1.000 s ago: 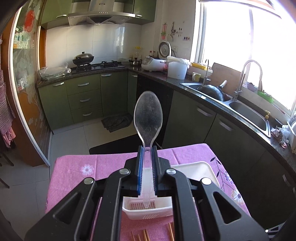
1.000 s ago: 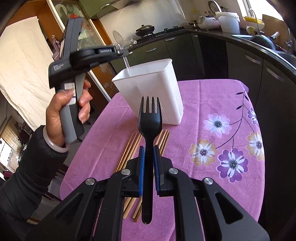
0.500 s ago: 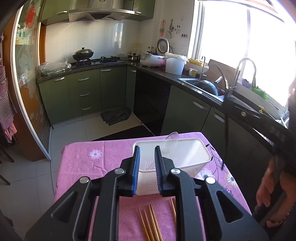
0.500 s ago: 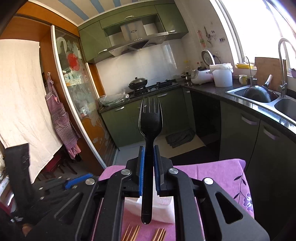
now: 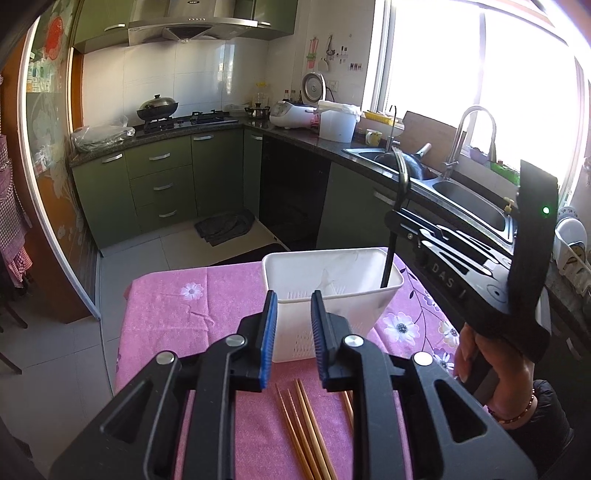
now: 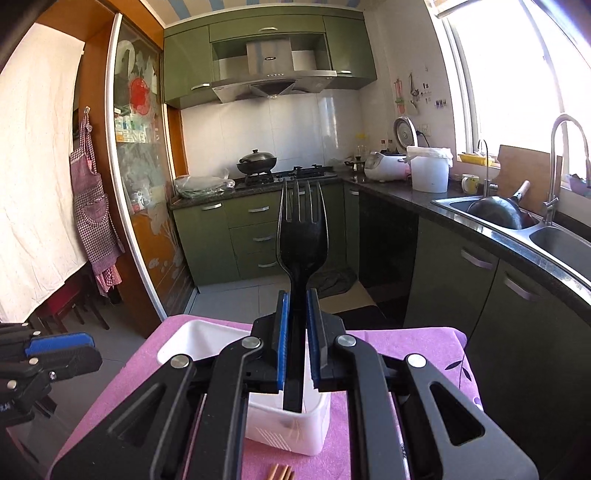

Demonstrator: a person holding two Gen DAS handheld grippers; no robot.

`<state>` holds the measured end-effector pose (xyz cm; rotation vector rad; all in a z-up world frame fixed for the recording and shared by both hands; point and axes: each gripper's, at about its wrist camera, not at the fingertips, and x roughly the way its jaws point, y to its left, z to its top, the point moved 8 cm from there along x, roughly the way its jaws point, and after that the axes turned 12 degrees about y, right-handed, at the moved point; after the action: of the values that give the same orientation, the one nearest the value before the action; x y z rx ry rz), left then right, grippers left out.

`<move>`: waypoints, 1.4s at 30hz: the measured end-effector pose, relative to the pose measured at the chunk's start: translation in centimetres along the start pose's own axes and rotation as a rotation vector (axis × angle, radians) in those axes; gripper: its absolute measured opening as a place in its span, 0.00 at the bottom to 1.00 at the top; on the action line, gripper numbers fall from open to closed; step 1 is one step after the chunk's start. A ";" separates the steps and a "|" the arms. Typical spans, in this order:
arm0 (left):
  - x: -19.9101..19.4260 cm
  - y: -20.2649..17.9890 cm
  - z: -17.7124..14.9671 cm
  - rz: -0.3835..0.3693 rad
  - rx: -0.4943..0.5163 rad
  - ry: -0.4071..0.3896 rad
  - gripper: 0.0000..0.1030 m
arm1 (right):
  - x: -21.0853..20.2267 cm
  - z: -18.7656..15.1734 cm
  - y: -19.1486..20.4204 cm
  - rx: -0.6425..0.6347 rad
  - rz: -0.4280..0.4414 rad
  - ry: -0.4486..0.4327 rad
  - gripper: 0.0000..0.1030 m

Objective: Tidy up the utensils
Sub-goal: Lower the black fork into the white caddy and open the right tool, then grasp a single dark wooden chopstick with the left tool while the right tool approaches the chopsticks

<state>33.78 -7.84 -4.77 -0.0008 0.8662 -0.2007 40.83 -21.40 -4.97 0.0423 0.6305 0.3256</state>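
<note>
Nearest to me, my left gripper [image 5: 291,334] stands with its blue-padded fingers parted and nothing between them; my right gripper [image 6: 295,341] is clamped on the neck of a black fork [image 6: 301,236], tines up, its handle end hanging into the near corner of the white utensil bin [image 6: 177,350]. From the left wrist view the same fork [image 5: 388,264] drops down into the bin's right end.

Just under my left fingers a bundle of wooden chopsticks [image 5: 303,424] lies flat on the pink flowered tablecloth [image 5: 177,314], their far tips close to the bin's near wall but, as far as I can tell, not touching it; the bin [image 5: 291,262] sits upright on the cloth, slotted at its base, and something clear lies inside it, too faint to name.

Past the table's far edge, pale floor tiles and a dark mat [image 5: 225,227] run up to green cabinets [image 5: 159,184]; a black countertop wraps the corner, carrying a lidded wok [image 5: 157,107] on the hob, a rice cooker [image 5: 291,114] and a white bucket [image 5: 338,122]; a steel range hood [image 5: 192,27] hangs above. Along the right, a steel sink [image 5: 465,199] with a tall faucet [image 5: 469,136] holds a dark pan under a bright window; at far left a checked apron [image 6: 94,206] hangs by a glass door.
</note>
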 end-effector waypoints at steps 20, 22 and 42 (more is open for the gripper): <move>0.5 -0.4 -4.0 0.040 0.028 0.148 0.20 | -4.2 -4.8 -0.1 -0.005 0.026 0.041 0.35; 1.7 -0.4 -5.3 0.052 0.023 0.226 0.20 | -5.4 -5.0 -0.2 0.001 0.025 0.054 0.35; 14.2 0.9 -14.6 0.065 -0.084 0.717 0.19 | -2.5 -16.3 -3.4 0.015 0.013 0.451 0.34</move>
<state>31.84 -8.28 -25.11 0.0224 1.5863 -0.0999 30.39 -26.37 -17.20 -0.0139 1.0803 0.3454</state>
